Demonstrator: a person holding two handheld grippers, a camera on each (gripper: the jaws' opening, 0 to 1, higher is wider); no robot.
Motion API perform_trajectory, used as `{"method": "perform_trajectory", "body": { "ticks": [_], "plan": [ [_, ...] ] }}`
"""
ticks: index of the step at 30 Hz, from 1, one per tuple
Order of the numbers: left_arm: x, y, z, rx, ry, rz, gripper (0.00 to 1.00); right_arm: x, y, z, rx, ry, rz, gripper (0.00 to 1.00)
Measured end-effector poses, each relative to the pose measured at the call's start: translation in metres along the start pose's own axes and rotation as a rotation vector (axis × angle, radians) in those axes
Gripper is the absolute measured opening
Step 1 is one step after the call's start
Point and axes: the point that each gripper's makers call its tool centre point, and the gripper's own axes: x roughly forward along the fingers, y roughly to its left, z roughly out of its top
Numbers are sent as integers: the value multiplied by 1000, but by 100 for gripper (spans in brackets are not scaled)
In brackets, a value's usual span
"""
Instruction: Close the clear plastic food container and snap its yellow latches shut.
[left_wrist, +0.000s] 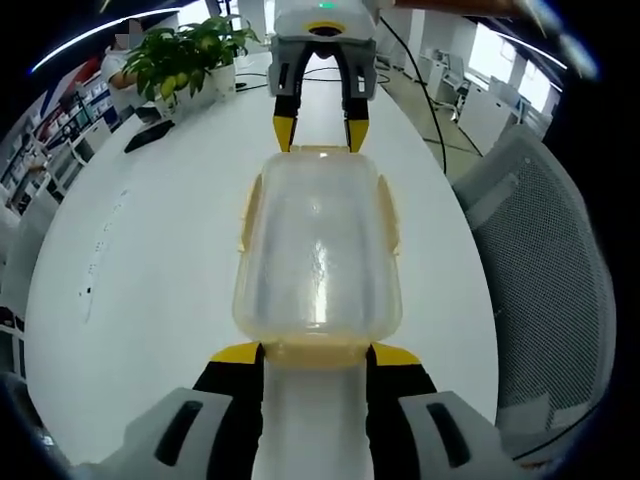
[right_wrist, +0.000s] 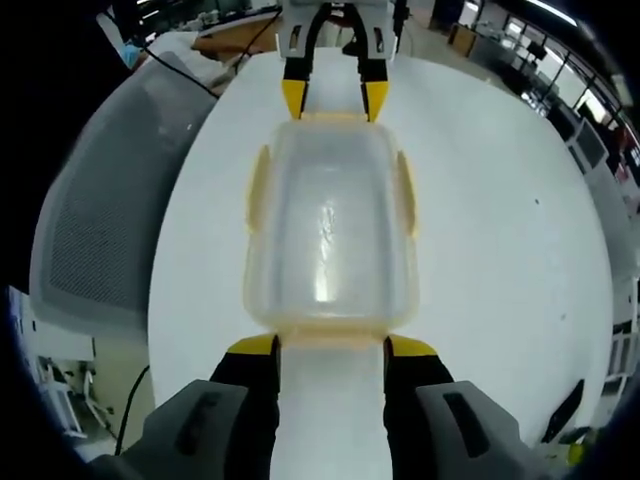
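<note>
The clear plastic container (left_wrist: 318, 250) lies lengthwise on the white table (left_wrist: 150, 260), its lid resting on top. Yellow side latches (left_wrist: 249, 210) stand slightly out from its long walls; I cannot tell whether they are snapped. My left gripper (left_wrist: 315, 352) is open, its yellow tips flanking the container's near short end. At the far end, my right gripper (left_wrist: 320, 132) is open too, tips at the rim. In the right gripper view the container (right_wrist: 330, 230) runs from the right gripper (right_wrist: 331, 347) up to the left gripper (right_wrist: 334, 100).
A grey mesh office chair (left_wrist: 560, 250) (right_wrist: 100, 200) stands beside the table's edge. A potted plant (left_wrist: 190, 55) and a flat black object (left_wrist: 150, 135) sit at the far left of the table. A black cable (left_wrist: 425, 100) crosses the table.
</note>
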Motion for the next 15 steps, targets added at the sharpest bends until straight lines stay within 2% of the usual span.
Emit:
{"method": "perform_trajectory", "body": {
  "ticks": [5,10,15],
  "plan": [
    [-1,0,-1,0,0,7,34,0,0,-4,-2,7,-9,36],
    [-7,1,1,1,-18,33,35,-4,2,-6,21,-3,-22,40],
    [-14,1,1,-26,-26,63,36,-14,-3,-4,68,-38,-78,40]
  ]
}}
